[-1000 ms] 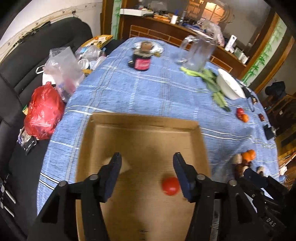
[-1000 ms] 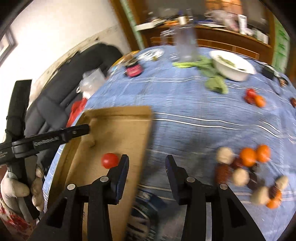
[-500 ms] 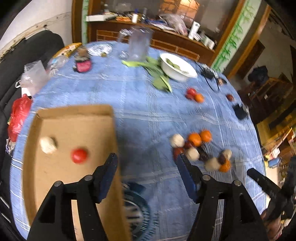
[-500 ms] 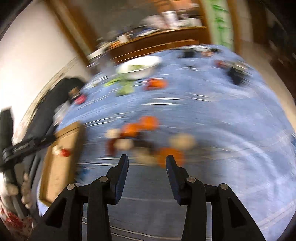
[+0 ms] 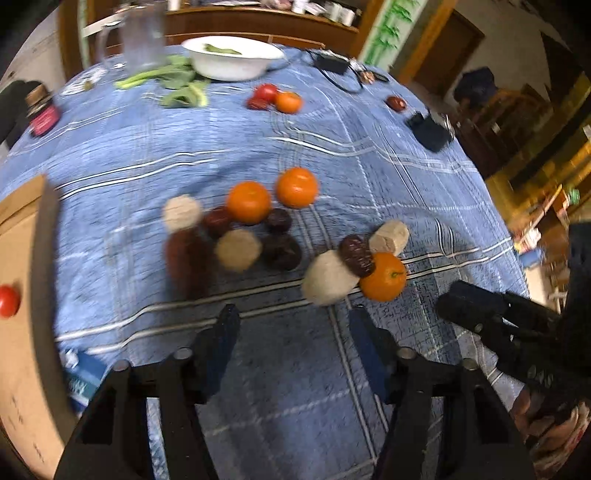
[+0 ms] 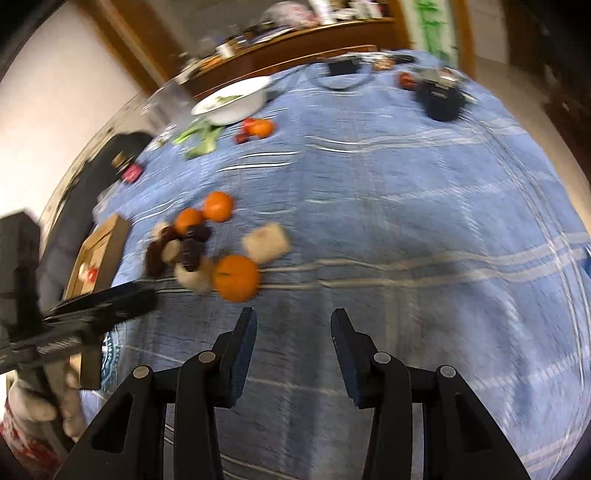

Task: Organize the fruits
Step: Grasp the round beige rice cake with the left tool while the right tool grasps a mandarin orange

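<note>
Motion blur is smearing the dark red fruit [image 5: 186,258] beside the cardboard box [image 5: 22,332], whose body the left view's edge is cutting off. In the right view, the fruit cluster [image 6: 184,247] is blurring together, and the shelf clutter [image 6: 258,26] behind the counter is staying unreadable.

Oranges [image 5: 248,202], dark dates [image 5: 356,256] and pale round fruits [image 5: 238,249] cluster mid-table; a red tomato [image 5: 8,301] lies in the cardboard tray [image 5: 22,369] at the table's left edge.
</note>
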`<act>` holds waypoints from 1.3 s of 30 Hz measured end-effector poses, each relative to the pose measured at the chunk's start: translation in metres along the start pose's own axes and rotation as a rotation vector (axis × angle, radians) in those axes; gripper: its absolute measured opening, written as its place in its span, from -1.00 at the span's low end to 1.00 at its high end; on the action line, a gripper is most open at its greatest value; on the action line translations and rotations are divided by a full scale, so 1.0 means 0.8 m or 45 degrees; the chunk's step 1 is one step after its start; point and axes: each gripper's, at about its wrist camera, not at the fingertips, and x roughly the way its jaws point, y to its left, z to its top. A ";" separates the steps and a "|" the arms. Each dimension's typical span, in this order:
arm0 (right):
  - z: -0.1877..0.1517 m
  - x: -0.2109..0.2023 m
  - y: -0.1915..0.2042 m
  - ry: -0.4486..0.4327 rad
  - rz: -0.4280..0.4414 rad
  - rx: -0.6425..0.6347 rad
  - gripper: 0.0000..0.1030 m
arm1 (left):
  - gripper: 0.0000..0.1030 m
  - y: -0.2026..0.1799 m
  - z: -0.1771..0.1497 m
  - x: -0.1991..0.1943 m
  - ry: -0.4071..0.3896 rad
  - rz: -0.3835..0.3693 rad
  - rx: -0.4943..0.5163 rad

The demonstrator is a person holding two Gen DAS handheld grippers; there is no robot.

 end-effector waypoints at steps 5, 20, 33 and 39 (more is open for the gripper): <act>0.006 0.028 0.030 0.016 0.026 -0.153 -0.13 | 0.01 -0.006 0.011 0.013 -0.009 -0.022 0.040; 0.011 0.041 0.028 0.030 0.085 -0.202 -0.35 | -0.20 -0.024 0.024 0.027 0.023 -0.088 0.092; -0.002 0.010 0.006 0.014 0.062 -0.097 -0.36 | -0.39 -0.036 0.017 0.031 -0.012 -0.012 0.115; 0.002 0.001 0.027 -0.005 0.076 -0.113 -0.36 | -0.38 -0.011 0.002 -0.014 -0.075 -0.027 0.032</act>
